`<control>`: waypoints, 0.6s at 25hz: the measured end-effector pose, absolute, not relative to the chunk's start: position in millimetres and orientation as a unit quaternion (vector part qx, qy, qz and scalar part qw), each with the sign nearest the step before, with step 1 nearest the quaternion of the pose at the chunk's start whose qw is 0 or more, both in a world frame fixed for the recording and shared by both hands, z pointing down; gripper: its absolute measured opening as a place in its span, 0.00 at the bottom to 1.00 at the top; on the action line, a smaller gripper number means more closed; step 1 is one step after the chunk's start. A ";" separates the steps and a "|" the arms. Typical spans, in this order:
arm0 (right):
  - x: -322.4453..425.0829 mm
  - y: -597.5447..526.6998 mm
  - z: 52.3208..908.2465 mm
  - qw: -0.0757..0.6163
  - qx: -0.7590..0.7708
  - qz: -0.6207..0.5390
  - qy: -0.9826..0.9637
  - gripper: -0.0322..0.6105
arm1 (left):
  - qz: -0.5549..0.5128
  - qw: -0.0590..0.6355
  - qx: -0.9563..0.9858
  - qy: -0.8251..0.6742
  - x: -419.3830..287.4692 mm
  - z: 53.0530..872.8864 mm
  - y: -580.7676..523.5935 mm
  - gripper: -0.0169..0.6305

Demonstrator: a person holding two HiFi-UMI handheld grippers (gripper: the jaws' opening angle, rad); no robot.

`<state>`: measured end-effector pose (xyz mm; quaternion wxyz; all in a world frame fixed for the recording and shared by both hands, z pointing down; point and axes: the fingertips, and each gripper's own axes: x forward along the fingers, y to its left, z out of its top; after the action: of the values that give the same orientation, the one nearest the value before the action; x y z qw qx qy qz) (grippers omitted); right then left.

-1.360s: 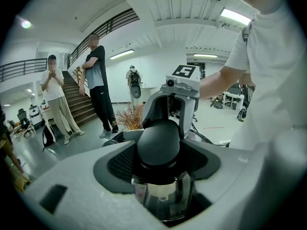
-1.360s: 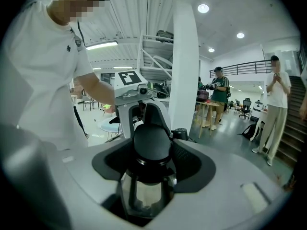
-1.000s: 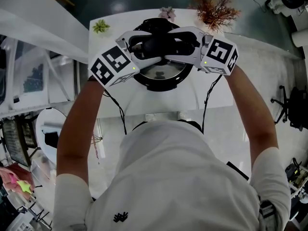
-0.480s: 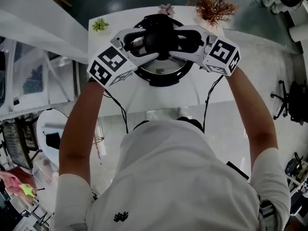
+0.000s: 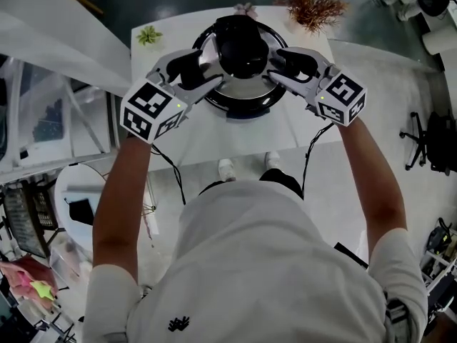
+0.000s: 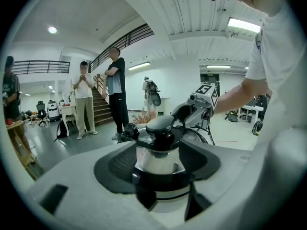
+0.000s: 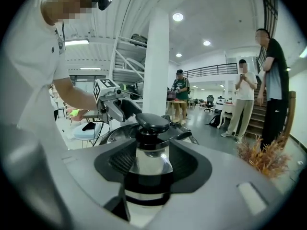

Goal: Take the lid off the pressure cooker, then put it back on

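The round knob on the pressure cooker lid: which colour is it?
The round lid knob is black, clearest in the right gripper view.

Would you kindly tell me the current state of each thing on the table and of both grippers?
Pot: upright on the table.
Lid: seated on the pot.
Left gripper: open, jaws just closed a little; pot ahead of them, untouched.
Right gripper: open, jaws just closed a little; pot ahead of them, untouched.

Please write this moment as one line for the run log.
lid: on pressure cooker | left gripper: open, empty, jaws just closing | right gripper: open, empty, jaws just closing
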<state>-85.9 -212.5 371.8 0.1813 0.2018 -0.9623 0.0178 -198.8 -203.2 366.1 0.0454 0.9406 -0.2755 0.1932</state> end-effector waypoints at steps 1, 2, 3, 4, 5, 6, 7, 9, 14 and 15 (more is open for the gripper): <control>-82.5 -207.9 372.0 0.179 0.214 0.019 -0.960 0.39 | 0.187 0.049 0.940 -0.282 -202.5 365.4 -198.7 0.46; -79.2 -202.8 372.4 0.175 0.226 0.020 -0.958 0.36 | 0.179 0.053 0.939 -0.290 -206.6 365.1 -194.0 0.45; -75.8 -197.0 373.2 0.171 0.238 0.022 -0.956 0.34 | 0.172 0.056 0.937 -0.299 -211.1 365.2 -189.4 0.43; -72.4 -190.7 374.4 0.167 0.250 0.026 -0.953 0.32 | 0.164 0.060 0.934 -0.310 -215.9 365.8 -184.8 0.40; -69.2 -183.6 376.4 0.164 0.261 0.030 -0.951 0.30 | 0.157 0.065 0.931 -0.322 -220.7 367.1 -179.8 0.36; -66.3 -175.5 379.0 0.161 0.271 0.034 -0.948 0.28 | 0.149 0.072 0.929 -0.332 -225.1 369.0 -174.0 0.32; -63.7 -166.8 381.8 0.160 0.280 0.038 -0.946 0.26 | 0.141 0.080 0.926 -0.341 -228.7 371.3 -167.3 0.29; -59.5 -149.3 387.9 0.159 0.295 0.047 -0.941 0.21 | 0.127 0.096 0.921 -0.355 -234.1 376.0 -153.8 0.25; -56.4 -101.3 416.4 0.159 0.301 0.087 -0.936 0.06 | 0.114 0.134 0.902 -0.393 -238.3 395.5 -116.7 0.10; -56.3 -91.4 422.4 0.156 0.299 0.099 -0.936 0.06 | 0.116 0.139 0.899 -0.400 -237.0 399.5 -108.0 0.07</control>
<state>-56.3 -91.4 422.4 0.1562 0.2992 -0.9361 0.0991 -237.0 -108.0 399.5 0.1390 0.8986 -0.3996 0.1164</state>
